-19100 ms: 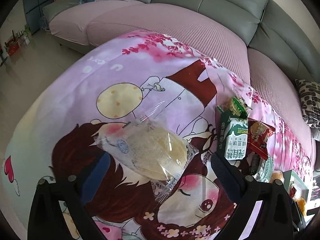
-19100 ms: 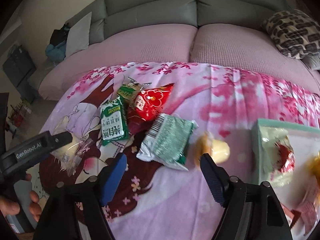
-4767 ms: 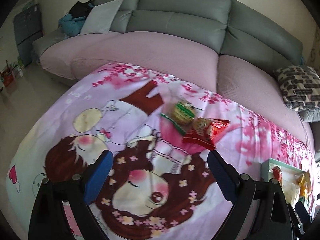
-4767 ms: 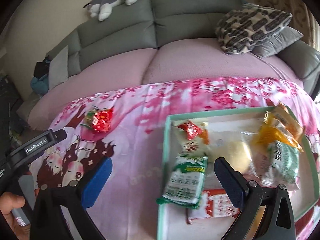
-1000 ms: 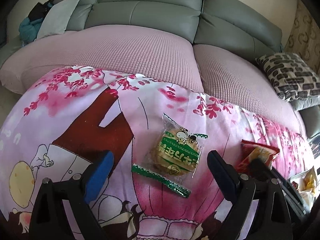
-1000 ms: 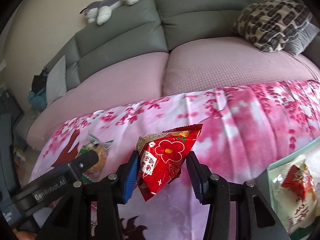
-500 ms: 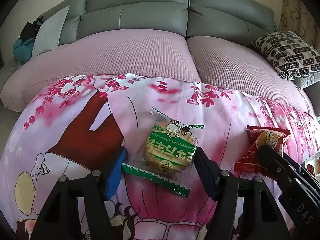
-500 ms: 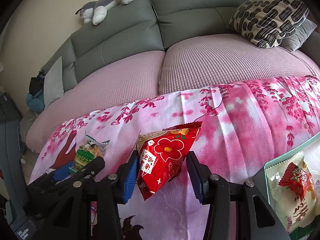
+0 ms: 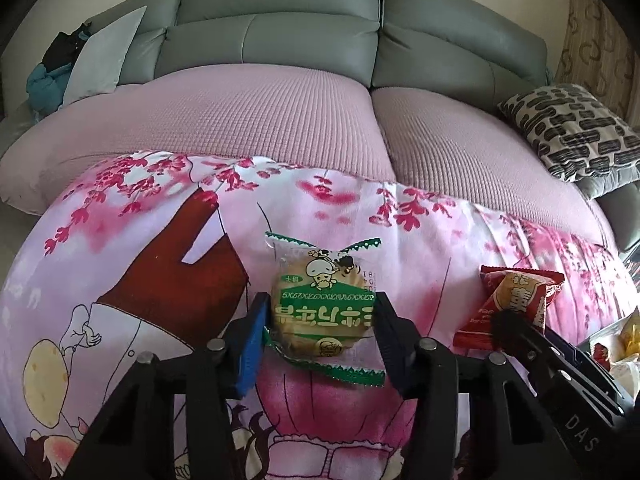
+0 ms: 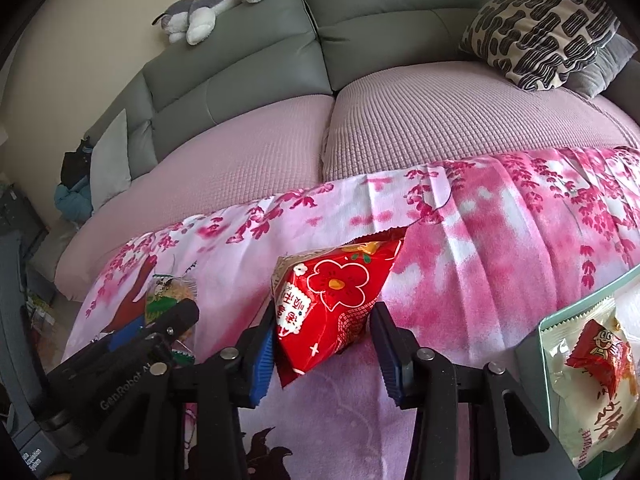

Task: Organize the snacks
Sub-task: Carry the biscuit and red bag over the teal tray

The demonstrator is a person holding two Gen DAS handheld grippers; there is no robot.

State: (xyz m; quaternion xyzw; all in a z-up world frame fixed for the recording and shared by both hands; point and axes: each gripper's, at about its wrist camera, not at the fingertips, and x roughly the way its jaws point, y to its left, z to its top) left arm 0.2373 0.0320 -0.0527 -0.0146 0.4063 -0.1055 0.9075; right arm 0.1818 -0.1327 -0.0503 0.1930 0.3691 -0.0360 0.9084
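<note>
A green-and-clear biscuit packet [image 9: 322, 312] lies on the pink cartoon blanket [image 9: 132, 280]. My left gripper [image 9: 320, 332] is closing on it, its pads touching both sides of the packet. To the right, a red packet with a flower print [image 10: 332, 300] stands tilted between the pads of my right gripper [image 10: 324, 340], whose jaws are closing and pinch it. The left wrist view shows that red packet [image 9: 516, 300] with a black finger in front. In the right wrist view the left gripper [image 10: 176, 320] sits over the biscuit packet [image 10: 172, 292].
A teal-rimmed tray [image 10: 576, 308] with several packed snacks, one a white packet [image 10: 596, 344], stands at the right on the blanket. Behind the blanket's far edge are the pink-covered sofa seat [image 9: 260, 120], a patterned pillow [image 10: 540, 28] and a plush toy [image 10: 216, 4].
The left jaws have narrowed from wide open until they touch the biscuit packet. The right jaws have tightened a little on the red packet. Neither hand has shifted.
</note>
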